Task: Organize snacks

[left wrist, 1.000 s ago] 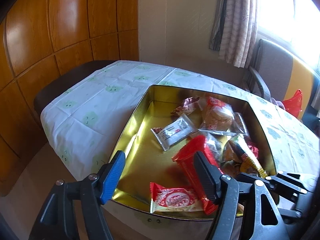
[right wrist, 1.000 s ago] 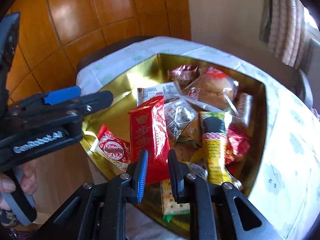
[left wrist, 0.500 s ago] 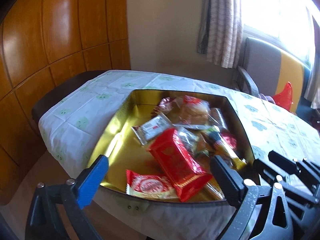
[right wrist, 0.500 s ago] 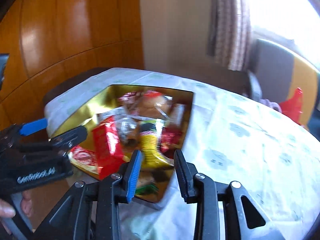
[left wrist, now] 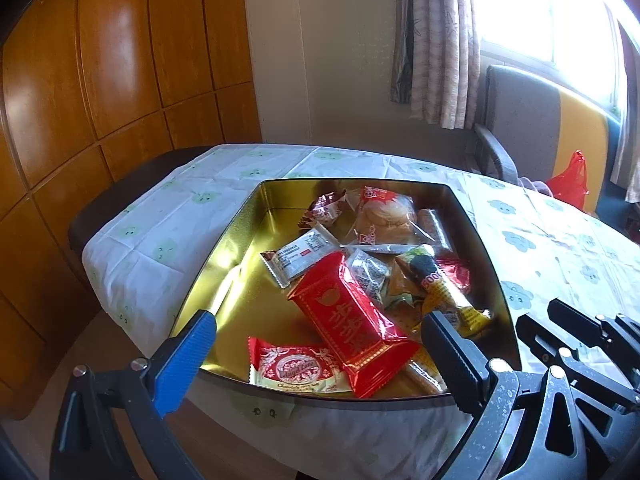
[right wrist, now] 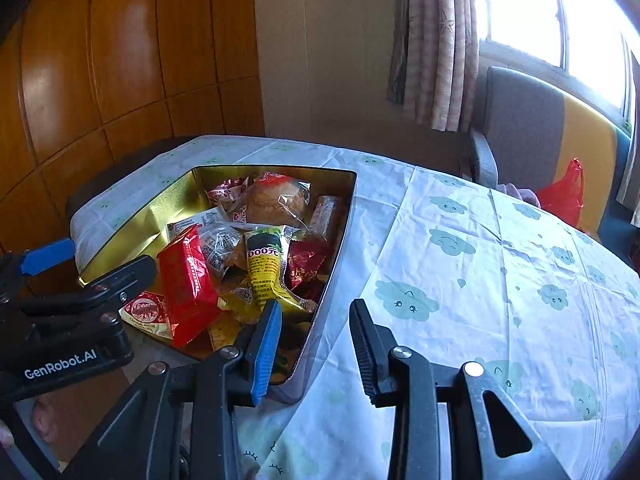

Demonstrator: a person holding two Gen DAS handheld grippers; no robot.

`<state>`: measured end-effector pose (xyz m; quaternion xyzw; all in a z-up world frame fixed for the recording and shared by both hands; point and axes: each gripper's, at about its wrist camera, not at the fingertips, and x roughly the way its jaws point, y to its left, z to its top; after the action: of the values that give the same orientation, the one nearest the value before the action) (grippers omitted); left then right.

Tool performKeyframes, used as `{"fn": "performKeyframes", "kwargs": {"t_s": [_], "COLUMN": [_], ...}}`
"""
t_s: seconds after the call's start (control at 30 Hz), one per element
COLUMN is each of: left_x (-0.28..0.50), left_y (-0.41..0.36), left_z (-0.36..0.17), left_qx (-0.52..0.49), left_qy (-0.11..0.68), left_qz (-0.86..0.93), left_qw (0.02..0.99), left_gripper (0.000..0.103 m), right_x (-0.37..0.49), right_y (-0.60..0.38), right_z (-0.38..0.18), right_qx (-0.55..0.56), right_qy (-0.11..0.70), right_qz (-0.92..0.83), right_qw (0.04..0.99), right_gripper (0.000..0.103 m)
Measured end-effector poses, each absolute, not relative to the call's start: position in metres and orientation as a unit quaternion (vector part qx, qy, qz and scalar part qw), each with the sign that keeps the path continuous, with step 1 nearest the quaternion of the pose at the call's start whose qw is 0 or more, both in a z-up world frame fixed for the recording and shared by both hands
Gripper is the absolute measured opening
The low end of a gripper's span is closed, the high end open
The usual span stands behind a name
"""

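Cloud-print table [right wrist: 460, 280], gold tin [left wrist: 240, 240]: both grippers, left [left wrist: 320, 356] and right [right wrist: 314, 344], spread empty; crinkly red foil packet [left wrist: 352, 320] looks light, slippery — pinch its sealed end.

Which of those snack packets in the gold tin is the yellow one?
The long yellow packet with a black top, lying among red wrappers near the tin's right wall; the others are red, silver or clear.

Along the left of my frame runs glossy wood panelling [left wrist: 100, 80], meeting a plain beige wall [left wrist: 320, 60] at centre. Upper right, a patterned curtain [left wrist: 436, 40] hangs beside a bright window [left wrist: 532, 8]. Beneath the window stands a grey and yellow armchair [left wrist: 528, 120], with a red plastic bag [left wrist: 570, 182] at its foot. A white cloud-print tablecloth [right wrist: 500, 260] covers the table across the lower right.
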<state>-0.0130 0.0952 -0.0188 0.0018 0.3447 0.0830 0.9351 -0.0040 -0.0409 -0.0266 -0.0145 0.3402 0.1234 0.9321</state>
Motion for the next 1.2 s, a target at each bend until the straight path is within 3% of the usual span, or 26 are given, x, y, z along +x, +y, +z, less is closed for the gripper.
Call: {"fn": "performKeyframes", "kwargs": {"t_s": [1.2], "left_x": [-0.0134], "left_y": [0.1012], "left_z": [-0.0168], "left_qx": [-0.009], "left_qy": [0.338], "left_qz": [0.092], "left_qw": [0.937], "left_gripper": [0.103], "right_x": [-0.0053], "right_y": [-0.0328], "right_z": [-0.0267], "right_qx": [-0.021], "right_qy": [0.339], "right_qz": [0.129], "right_qw": [0.932], "right_gripper": [0.036]}}
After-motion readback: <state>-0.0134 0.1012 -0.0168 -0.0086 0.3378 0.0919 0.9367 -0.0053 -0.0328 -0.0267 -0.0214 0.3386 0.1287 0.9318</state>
